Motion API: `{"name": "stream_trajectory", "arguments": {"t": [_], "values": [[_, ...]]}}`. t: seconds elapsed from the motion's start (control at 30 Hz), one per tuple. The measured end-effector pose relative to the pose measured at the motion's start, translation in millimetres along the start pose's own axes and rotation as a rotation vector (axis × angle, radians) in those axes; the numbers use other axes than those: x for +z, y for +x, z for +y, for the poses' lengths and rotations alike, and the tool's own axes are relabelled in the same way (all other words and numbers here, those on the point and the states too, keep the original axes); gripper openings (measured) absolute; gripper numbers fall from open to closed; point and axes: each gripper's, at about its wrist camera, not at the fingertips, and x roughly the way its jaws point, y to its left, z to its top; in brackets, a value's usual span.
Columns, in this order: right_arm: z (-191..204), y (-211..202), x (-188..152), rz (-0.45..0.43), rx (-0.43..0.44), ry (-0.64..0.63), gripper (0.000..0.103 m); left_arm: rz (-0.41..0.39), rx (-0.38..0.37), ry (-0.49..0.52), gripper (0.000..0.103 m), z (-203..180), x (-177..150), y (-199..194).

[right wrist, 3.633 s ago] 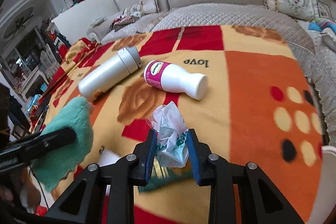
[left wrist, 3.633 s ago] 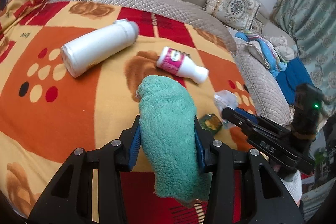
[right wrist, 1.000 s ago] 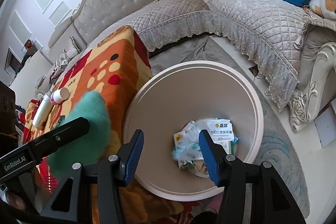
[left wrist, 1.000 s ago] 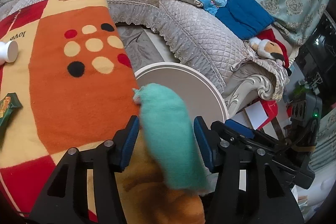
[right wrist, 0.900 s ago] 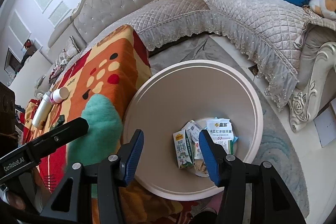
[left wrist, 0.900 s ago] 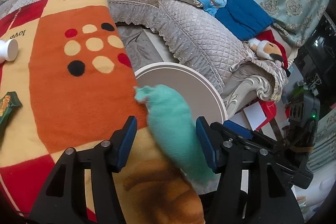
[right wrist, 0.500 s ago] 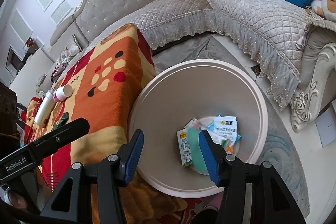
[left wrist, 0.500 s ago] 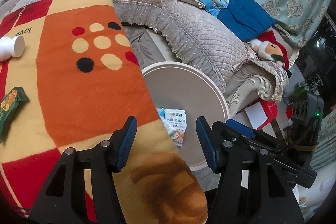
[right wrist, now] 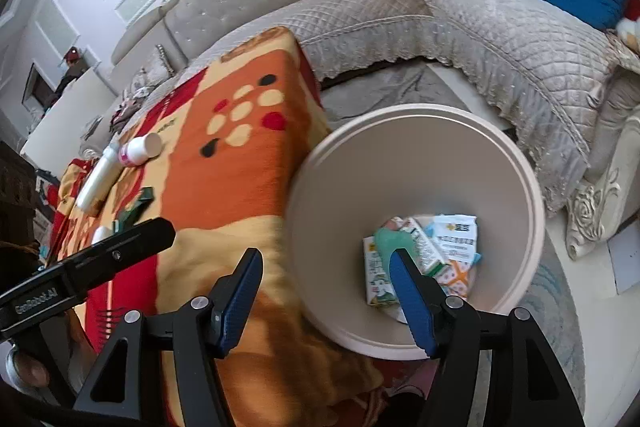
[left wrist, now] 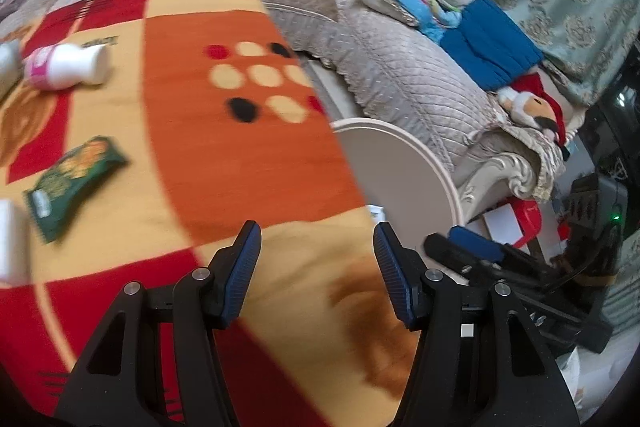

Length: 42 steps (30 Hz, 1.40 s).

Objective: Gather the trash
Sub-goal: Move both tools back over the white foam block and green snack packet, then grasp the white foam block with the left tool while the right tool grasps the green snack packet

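Both claws empty, left claw (left wrist: 316,267) apart, right claw (right wrist: 324,291) opening over bin (right wrist: 532,187); risk: blind grab knocks bottle (left wrist: 66,65) rolling or misses flat wrapper (left wrist: 74,183) on blanket (left wrist: 224,147).

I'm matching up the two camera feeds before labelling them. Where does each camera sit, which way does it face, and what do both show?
Left wrist: on the left gripper, aimed down over the blanket; its open fingers and the right gripper show.
Right wrist: on the right gripper, jaws opening and empty, above the bin; the left gripper and a hand show.
Shared: blanket, bin, pink-labelled bottle, sofa.
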Motion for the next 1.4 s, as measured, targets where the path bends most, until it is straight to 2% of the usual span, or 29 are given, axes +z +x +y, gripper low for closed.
{"name": "stream_trajectory", "arguments": {"t": [0.13,0.43,0.57,0.73,0.9,0.93,0.97,1.07,1.2,1.4], "values": [[20.7,1.6,1.1,0.000,0.028,-0.031,0.064,-0.020,0.069,-0.024,0.057,34.0,-6.9,-22.0],[78.8,26.2,-1.9,0.052,0.116,-0.097,0.065,-0.111,0.294,-0.114,0.058,126.1,-23.0,-78.7],[106.5,39.6,-4.0,0.081,0.148,-0.137,0.066,-0.090,0.341,-0.170,0.062,162.2,-24.3,-81.7],[133.7,52.4,-6.4,0.109,0.166,-0.180,0.066,-0.038,0.362,-0.183,0.062,183.4,-23.7,-64.6],[153.7,62.6,-6.3,0.132,0.181,-0.209,0.067,-0.016,0.310,-0.237,0.062,201.6,-22.7,-52.1],[158.2,65.2,-5.7,0.137,0.180,-0.217,0.067,-0.016,0.298,-0.239,0.059,202.6,-22.6,-52.6],[162.2,67.9,-4.8,0.139,0.176,-0.225,0.067,-0.025,0.291,-0.236,0.049,202.7,-22.6,-55.0],[177.5,78.3,-1.3,0.140,0.145,-0.264,0.067,-0.012,0.247,-0.209,0.036,200.6,-20.7,-63.2],[191.9,97.4,9.3,0.137,0.088,-0.309,0.067,-0.034,0.274,-0.171,0.036,200.9,-19.1,-80.3],[216.3,135.4,27.8,0.134,-0.058,-0.437,0.067,-0.070,0.274,-0.195,0.036,219.5,-25.8,-111.7]]}}
